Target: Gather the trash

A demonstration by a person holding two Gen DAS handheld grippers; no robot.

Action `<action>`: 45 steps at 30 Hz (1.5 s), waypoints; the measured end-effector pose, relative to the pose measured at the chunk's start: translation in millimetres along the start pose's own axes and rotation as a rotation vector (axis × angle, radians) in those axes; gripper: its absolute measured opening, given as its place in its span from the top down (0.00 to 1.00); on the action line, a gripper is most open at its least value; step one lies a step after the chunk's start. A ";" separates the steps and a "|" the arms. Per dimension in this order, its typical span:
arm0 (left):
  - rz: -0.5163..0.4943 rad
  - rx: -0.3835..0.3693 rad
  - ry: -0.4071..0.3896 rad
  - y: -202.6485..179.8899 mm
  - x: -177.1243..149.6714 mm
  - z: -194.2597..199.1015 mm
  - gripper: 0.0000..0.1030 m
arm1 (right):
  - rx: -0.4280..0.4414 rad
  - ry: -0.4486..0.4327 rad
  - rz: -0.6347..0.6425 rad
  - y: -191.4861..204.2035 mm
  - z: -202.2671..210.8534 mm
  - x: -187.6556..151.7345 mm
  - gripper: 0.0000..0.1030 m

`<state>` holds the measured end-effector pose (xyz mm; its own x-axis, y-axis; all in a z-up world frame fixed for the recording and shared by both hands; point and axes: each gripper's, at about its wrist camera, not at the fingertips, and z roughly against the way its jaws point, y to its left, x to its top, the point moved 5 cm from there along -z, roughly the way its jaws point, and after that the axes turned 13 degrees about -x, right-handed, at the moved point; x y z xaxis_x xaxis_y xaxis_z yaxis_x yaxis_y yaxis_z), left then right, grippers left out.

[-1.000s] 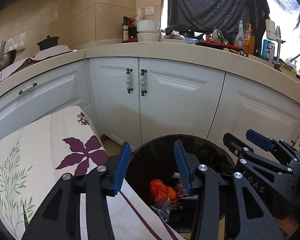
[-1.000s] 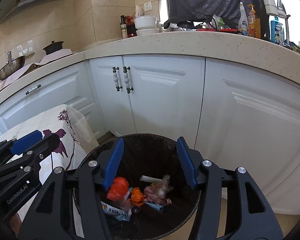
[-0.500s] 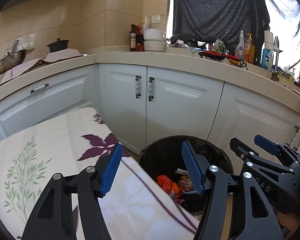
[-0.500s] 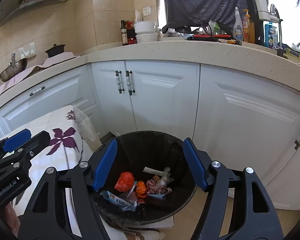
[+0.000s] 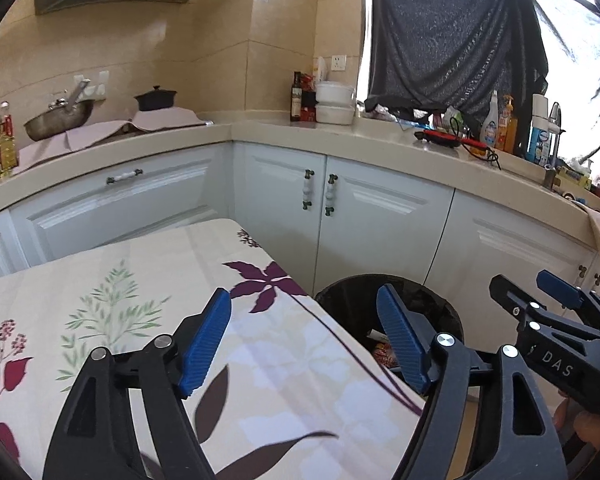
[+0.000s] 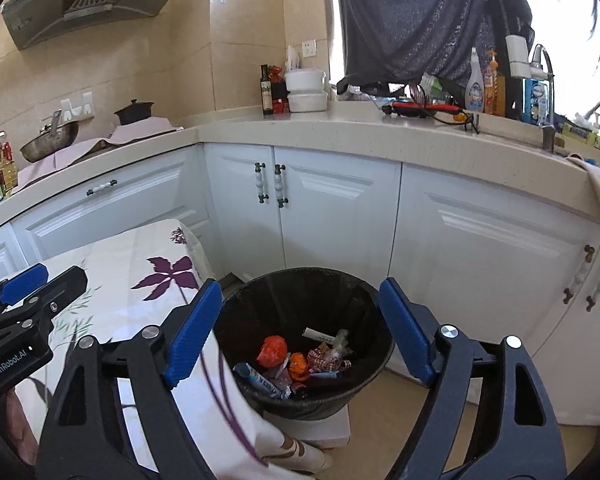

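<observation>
White cabinets [image 6: 340, 216] run along two walls under a pale counter [image 6: 380, 132] that carries bottles, stacked white containers and a pot. Below, a table with a floral cloth [image 5: 140, 288] stands close beside a round black bin [image 6: 304, 320] on the floor; the cloth's corner hangs against the bin's near left side. The bin is lined with a black bag and sits on a flat white base. In its bottom lies the trash [image 6: 300, 360]: an orange crumpled piece, a blue wrapper, a red-and-white checked scrap and a white tube.

The left gripper [image 5: 304, 340] hangs over the table's edge, fingers spread wide apart with nothing between them. The right gripper [image 6: 300, 332] hangs above the bin's mouth, its fingers likewise released and empty, framing the trash from above. Each gripper appears at the edge of the other's view.
</observation>
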<state>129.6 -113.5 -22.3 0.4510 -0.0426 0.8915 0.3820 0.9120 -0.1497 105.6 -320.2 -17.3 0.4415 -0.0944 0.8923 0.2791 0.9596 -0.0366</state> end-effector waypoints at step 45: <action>0.010 0.061 -0.101 10.4 -24.1 114.0 0.19 | 0.003 -0.112 0.054 9.7 117.9 -12.4 0.22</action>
<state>30.7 -56.4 3.4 0.3694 0.0055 0.9292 0.3270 0.9353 -0.1355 2.3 -278.5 24.4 0.3573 -0.0126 0.9339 0.2547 0.9633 -0.0844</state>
